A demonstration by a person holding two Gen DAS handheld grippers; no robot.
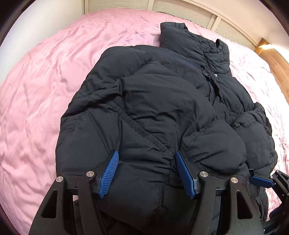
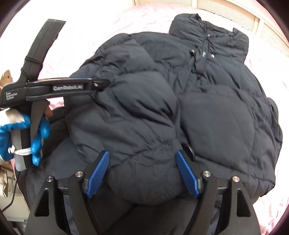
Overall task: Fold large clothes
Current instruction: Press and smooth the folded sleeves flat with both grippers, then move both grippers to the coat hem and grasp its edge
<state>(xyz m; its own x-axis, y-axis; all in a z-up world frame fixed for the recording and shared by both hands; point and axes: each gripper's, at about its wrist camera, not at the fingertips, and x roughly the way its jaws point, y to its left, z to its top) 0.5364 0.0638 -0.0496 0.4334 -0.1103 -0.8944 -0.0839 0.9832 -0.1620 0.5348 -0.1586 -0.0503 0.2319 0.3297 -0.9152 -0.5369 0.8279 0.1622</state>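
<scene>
Blue ribbed pads (image 1: pixel 108 173) of your left gripper (image 1: pixel 147 172) sat spread wide, with the near hem of the black puffer jacket (image 1: pixel 162 101) bulging up between them; padding filled the gap, but the fingers were not pressed together on it. Your right gripper (image 2: pixel 142 173) looked the same in its own view: pads (image 2: pixel 187 175) apart, a puffy fold of jacket mounded between them, touching both. From the left wrist view, 1 blue fingertip of the right gripper poked in at the lower right, against the jacket's edge. From the right wrist view, the left gripper's body showed side-on at the left, tip touching the jacket, held in your blue-and-white gloved hand (image 2: pixel 27 133). Jacket lay on the pink bedsheet (image 1: pixel 36 90), collar (image 1: pixel 191 41) at the far end, zipper and 2 snaps facing up, sleeves folded in over the front. White louvred panels (image 1: pixel 180 9) ran behind the bed, with a wooden piece (image 1: pixel 276 59) at the right.
</scene>
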